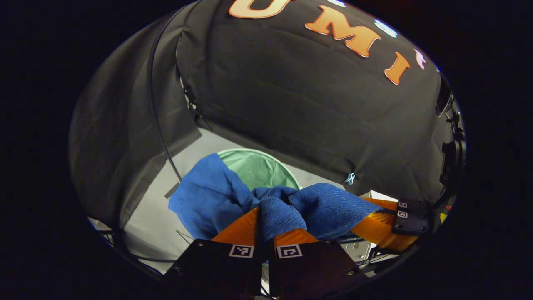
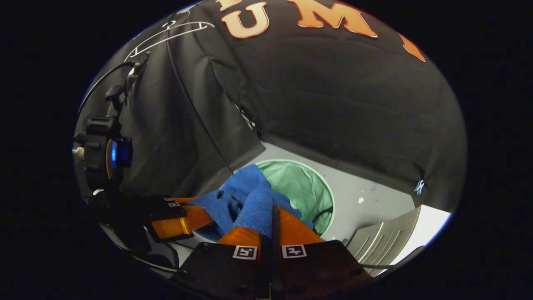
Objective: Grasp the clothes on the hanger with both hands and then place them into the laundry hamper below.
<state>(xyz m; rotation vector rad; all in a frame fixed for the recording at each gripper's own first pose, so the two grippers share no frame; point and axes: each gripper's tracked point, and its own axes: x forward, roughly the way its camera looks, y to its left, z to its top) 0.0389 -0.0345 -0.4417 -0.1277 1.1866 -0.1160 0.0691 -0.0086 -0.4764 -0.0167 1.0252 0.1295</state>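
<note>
A blue ribbed garment (image 1: 216, 196) hangs bunched between both grippers, above the round green mesh laundry hamper (image 1: 262, 168) on the floor. My left gripper (image 1: 263, 216) is shut on a fold of the cloth, and the right gripper (image 1: 391, 216) holds its other end at the right edge of the left gripper view. In the right gripper view my right gripper (image 2: 272, 216) is shut on the blue garment (image 2: 250, 200), with the left gripper (image 2: 183, 218) to the left gripping it too. The hamper (image 2: 308, 187) lies just beyond. A bare white wire hanger (image 2: 166, 35) hangs at the upper left.
Grey floor (image 2: 374, 200) surrounds the hamper. Black cloth walls close in behind and at the left. A black cable (image 1: 156, 116) runs down the wall corner. A pale ribbed panel (image 2: 391, 237) stands at the lower right. A camera mount (image 2: 102, 152) sits at the left.
</note>
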